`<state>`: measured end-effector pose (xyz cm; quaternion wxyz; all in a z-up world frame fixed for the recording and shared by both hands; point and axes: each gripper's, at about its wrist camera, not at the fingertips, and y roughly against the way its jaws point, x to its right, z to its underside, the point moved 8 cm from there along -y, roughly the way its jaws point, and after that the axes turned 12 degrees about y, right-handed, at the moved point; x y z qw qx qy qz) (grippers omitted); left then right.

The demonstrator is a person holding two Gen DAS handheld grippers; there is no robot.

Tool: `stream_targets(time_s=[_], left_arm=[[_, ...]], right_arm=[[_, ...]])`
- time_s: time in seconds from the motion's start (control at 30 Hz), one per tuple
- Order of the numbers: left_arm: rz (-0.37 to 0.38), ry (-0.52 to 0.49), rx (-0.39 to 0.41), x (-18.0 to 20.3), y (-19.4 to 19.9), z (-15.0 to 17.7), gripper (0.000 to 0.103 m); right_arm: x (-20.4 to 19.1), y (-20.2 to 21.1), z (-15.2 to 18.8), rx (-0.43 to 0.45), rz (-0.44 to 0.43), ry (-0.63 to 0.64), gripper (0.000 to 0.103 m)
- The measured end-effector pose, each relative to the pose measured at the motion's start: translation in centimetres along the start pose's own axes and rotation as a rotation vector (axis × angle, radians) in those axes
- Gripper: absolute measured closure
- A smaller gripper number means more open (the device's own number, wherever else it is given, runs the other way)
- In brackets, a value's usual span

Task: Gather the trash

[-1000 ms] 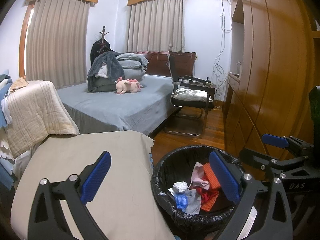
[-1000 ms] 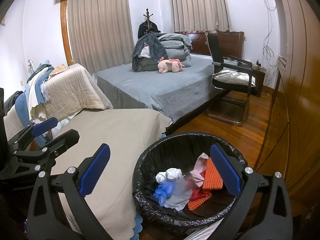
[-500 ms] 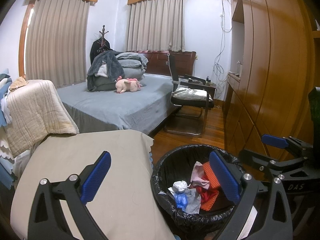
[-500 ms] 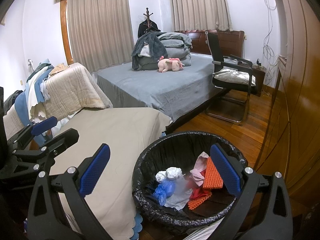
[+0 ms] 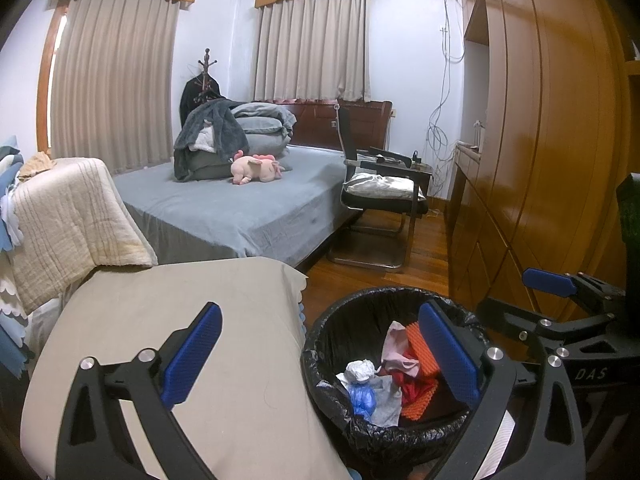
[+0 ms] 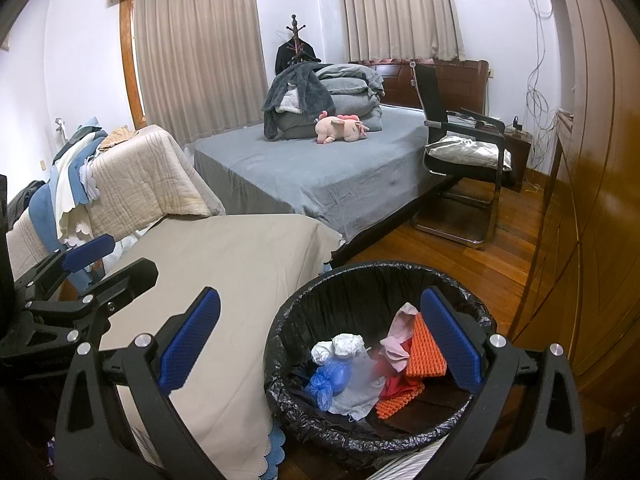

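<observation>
Both tools hang empty over the near end of the room. The left gripper [image 5: 320, 360] has its jaws spread wide with nothing between them, and the right gripper [image 6: 316, 344] is spread the same way, also holding nothing.

The trash bin [image 6: 376, 276], lined with a black bag, sits on the wooden floor just ahead of the right gripper and under its right finger; from the left gripper it lies ahead and to the right. Inside I count about six pieces: one white crumpled wad [image 6: 340, 348], one blue plastic bag [image 6: 326, 380], one pale grey sheet [image 6: 356, 392], one pink scrap [image 6: 396, 344], one red piece [image 6: 394, 386] and one orange ribbed piece [image 6: 428, 350] — though the orange ribbed patch lower down may be a second piece; I cannot tell.

The cloth-covered surface [image 5: 200, 320] to the left of the bin, under both left fingers, shows no loose rubbish on the part in view. So the collecting looks largely done, as far as these views reach. What is probably left is closing or lifting the bag — or checking corners the cameras do not show.
</observation>
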<state>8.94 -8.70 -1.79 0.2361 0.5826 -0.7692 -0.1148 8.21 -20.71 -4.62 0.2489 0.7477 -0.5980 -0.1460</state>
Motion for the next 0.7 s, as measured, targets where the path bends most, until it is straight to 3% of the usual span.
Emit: stream_targets(time_s=[0.7], left_arm=[[0.001,0.012,-0.010,-0.45,0.34,0.68,0.006]], right_arm=[[-0.19,-0.20,0.30,-0.005,-0.002,-0.002,0.006]])
